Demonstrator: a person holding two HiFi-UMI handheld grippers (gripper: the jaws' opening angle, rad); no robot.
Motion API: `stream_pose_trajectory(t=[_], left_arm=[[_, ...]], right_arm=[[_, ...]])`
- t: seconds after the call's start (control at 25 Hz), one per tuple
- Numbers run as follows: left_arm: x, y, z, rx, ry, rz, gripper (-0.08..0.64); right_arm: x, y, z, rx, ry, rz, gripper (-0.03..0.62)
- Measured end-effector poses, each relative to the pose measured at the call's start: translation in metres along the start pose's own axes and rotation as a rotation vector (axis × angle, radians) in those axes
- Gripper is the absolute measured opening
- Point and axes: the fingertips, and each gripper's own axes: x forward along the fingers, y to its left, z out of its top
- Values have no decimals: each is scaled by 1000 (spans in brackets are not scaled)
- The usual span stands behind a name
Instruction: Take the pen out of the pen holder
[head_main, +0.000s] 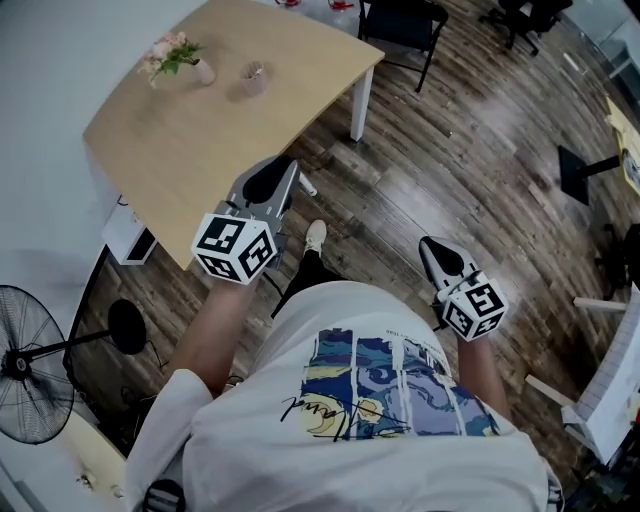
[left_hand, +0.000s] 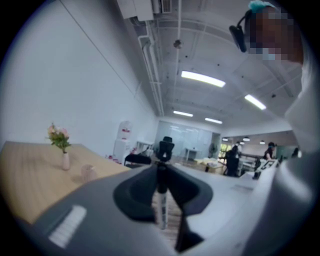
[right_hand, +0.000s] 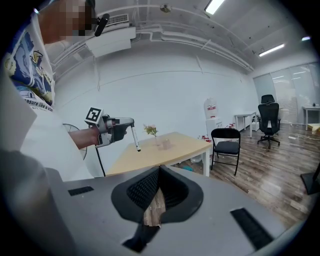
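My left gripper (head_main: 291, 168) hangs over the near edge of the wooden table (head_main: 190, 140) and is shut on a white pen with a black cap (left_hand: 160, 200). The pen stands upright between the jaws. In the right gripper view the pen (right_hand: 135, 140) points down from the left gripper (right_hand: 131, 123). In the head view its tip (head_main: 308, 187) shows beside the jaws. The clear pen holder (head_main: 253, 76) stands farther back on the table, apart from the gripper. My right gripper (head_main: 427, 245) is held over the wooden floor, shut, with nothing between its fingers.
A small vase of pink flowers (head_main: 198, 68) stands left of the holder. A black chair (head_main: 400, 25) is beyond the table's far corner. A floor fan (head_main: 30, 365) stands at the left, and a white table leg (head_main: 357, 105) is near the gripper.
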Motion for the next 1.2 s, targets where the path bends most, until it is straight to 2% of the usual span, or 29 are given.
stream_pose_trajectory(t=[1.2], left_arm=[[10, 4, -5, -10, 17, -6, 67]], right_arm=[[10, -5, -2, -15, 20, 9, 6]])
